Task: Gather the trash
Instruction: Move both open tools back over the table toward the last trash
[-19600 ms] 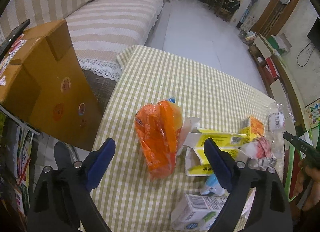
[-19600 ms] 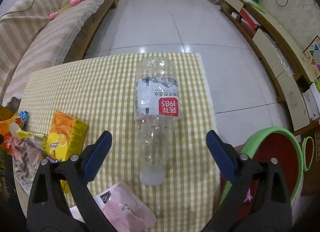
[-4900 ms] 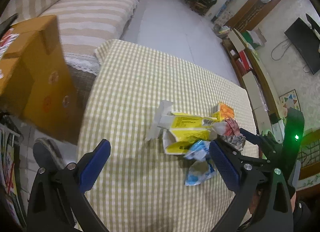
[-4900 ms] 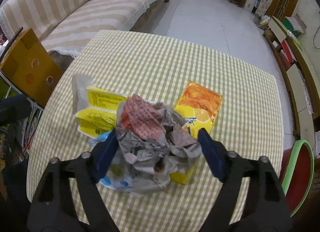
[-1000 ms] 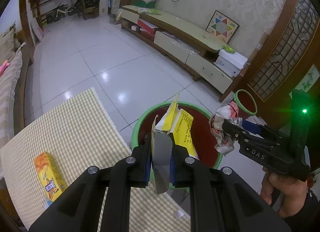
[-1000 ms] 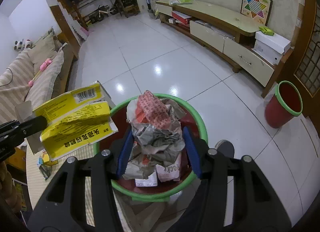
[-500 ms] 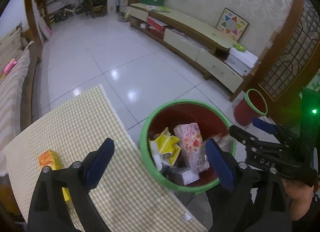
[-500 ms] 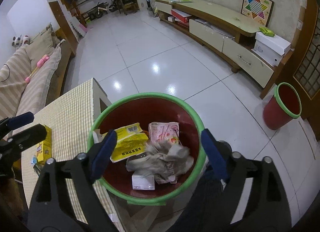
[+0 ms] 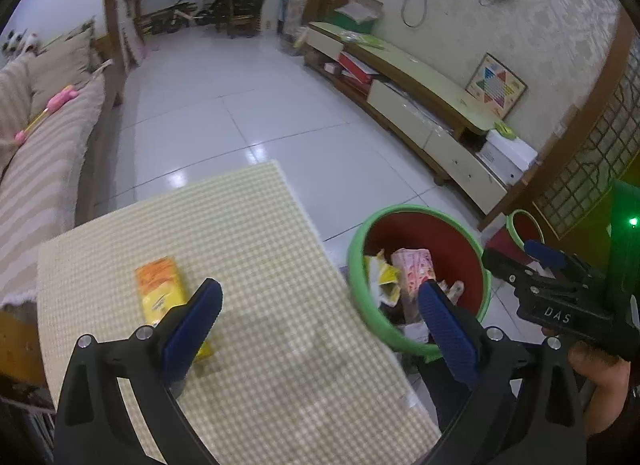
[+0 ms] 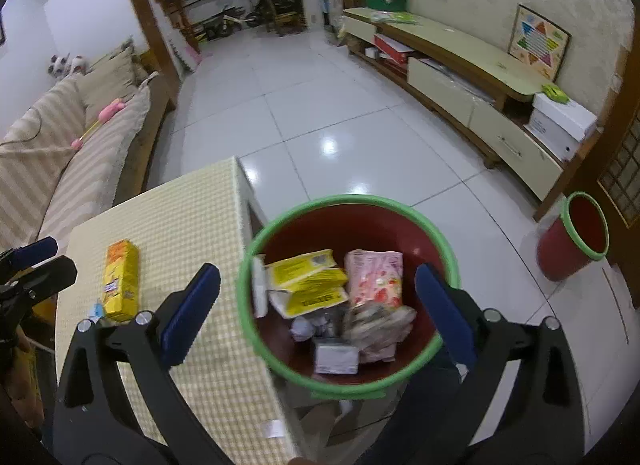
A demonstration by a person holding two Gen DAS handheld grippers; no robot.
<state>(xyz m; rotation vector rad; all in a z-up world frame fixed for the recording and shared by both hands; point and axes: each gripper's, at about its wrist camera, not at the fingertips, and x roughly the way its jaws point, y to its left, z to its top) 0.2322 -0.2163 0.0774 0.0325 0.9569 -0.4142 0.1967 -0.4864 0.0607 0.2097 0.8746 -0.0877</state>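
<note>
A red bin with a green rim stands on the floor beside the checked table. It holds a yellow carton, a pink packet and crumpled paper. My right gripper is open and empty above the bin. My left gripper is open and empty over the table's edge. An orange-yellow box lies on the table. A small blue scrap lies beside it.
A second small red bin stands by a wooden door at the right. A striped sofa lies to the left. A low TV cabinet runs along the right wall. White tiled floor lies beyond the table.
A second ago both grippers held trash over the bin: left the yellow carton, right the crumpled paper. Both opened and dropped it in. The left gripper has since swung toward the table.
</note>
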